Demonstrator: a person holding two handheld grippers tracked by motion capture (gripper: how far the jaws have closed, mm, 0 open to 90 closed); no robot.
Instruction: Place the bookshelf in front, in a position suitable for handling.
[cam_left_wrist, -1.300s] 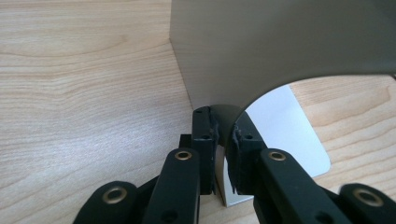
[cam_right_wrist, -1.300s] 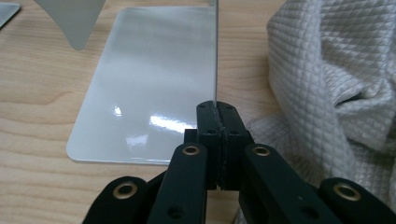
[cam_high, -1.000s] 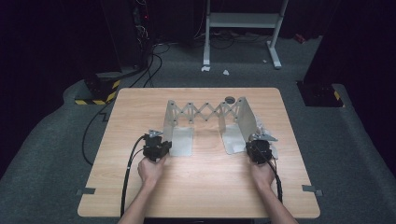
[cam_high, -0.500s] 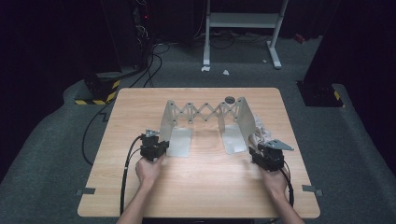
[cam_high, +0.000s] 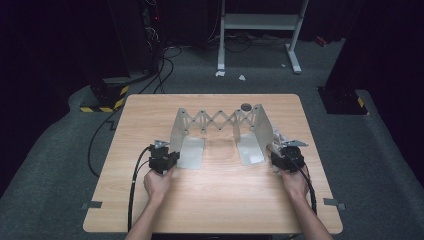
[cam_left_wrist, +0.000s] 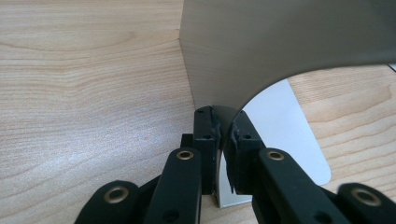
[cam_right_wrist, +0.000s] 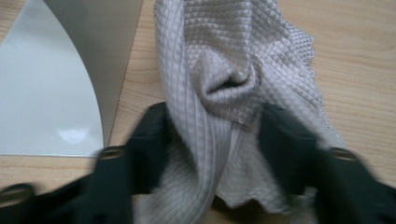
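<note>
At frame centre in the high view, the expanding metal rack stands on the counter. Left claw is clamped on its left end panel, probably steadying it. Right claw, lower right, has just been opening, jaws wide around a grey cloth, pads apparently clear, likely releasing it.

Both forearms are bare, with no sleeves in sight. The left gripper and right gripper are black and blocky, each trailing a black cable; the right one carries a grey three-cornered plate on top. Up close, the black fingers have brass-coloured rivets at their linkage joints and small screws near the tips.
</note>
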